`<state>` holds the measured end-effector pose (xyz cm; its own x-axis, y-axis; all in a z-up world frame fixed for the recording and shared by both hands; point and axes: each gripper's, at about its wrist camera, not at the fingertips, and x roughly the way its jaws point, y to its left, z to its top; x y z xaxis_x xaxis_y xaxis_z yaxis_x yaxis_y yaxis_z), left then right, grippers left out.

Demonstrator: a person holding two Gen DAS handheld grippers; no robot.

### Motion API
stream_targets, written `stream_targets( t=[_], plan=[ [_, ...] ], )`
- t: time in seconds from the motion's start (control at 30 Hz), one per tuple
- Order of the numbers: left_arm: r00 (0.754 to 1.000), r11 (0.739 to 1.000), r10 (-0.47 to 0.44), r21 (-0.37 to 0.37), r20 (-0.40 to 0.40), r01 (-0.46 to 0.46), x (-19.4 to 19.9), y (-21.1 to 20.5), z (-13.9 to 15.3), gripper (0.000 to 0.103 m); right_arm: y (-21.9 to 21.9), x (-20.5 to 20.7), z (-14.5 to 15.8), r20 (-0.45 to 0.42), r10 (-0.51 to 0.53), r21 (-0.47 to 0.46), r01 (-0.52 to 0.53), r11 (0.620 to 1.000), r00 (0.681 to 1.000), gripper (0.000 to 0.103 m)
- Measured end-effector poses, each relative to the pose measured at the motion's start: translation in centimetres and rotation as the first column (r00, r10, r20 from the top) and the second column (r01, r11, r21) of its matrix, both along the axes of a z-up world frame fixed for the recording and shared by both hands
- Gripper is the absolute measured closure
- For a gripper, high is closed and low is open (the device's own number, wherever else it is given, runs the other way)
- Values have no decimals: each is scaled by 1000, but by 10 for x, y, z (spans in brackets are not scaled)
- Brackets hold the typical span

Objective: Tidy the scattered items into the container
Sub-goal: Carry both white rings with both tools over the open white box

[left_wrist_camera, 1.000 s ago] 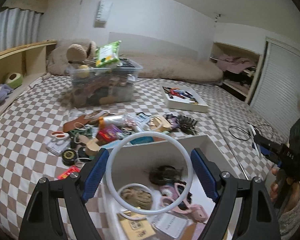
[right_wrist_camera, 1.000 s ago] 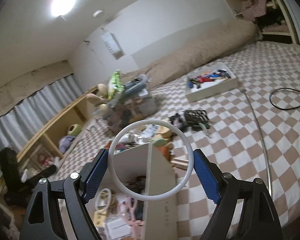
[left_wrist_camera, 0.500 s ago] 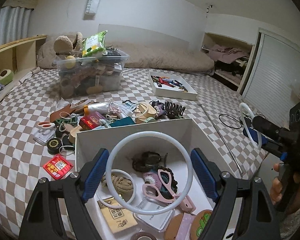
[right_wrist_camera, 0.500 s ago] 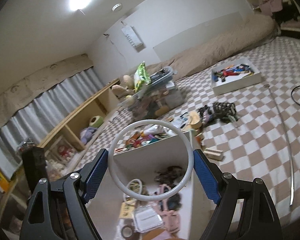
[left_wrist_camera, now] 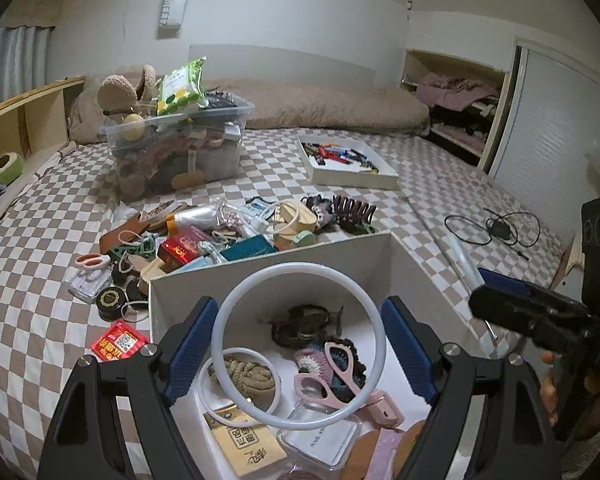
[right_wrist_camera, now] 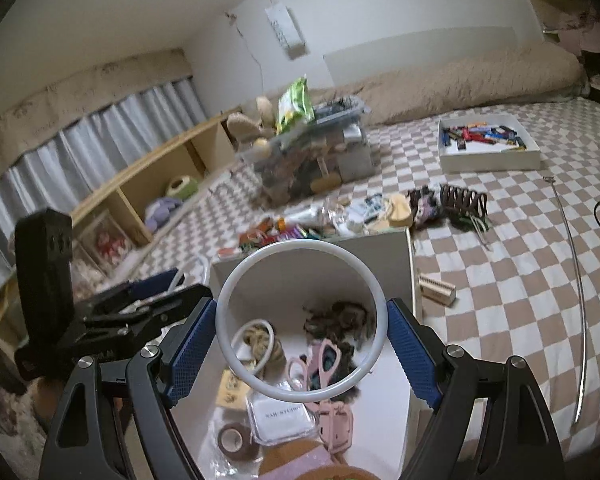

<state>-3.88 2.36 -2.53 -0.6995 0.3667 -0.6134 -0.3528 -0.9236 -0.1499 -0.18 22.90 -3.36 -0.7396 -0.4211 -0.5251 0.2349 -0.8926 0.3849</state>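
Both grippers hover over the white box (left_wrist_camera: 268,264) on the checkered bed (left_wrist_camera: 32,312). The left gripper (left_wrist_camera: 300,344) grips a white ring (left_wrist_camera: 224,320); the right gripper (right_wrist_camera: 301,338) grips another white ring (right_wrist_camera: 380,304). Scattered items (left_wrist_camera: 220,236) lie just behind the box.

A white open-topped container (left_wrist_camera: 372,248) sits on the checkered bed, scattered items (left_wrist_camera: 220,236) heaped just behind it.

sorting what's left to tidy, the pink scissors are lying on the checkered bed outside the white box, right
Not quite. The pink scissors are lying inside the white box, not outside it on the checkered bed. The left wrist view shows this.
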Motion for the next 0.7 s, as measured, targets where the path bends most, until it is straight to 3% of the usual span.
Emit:
stream_targets(
  t=[0.33,0.7],
  plan=[
    [998,999,27,-32,58,-25,-7,-1,-18,19,-20,0,-6,35,26,79,-29,996,999,18],
    [994,996,51,-72,102,-43,-20,-4,-35,19,-35,-16,-18,137,62,147,-83,986,989,18]
  ],
)
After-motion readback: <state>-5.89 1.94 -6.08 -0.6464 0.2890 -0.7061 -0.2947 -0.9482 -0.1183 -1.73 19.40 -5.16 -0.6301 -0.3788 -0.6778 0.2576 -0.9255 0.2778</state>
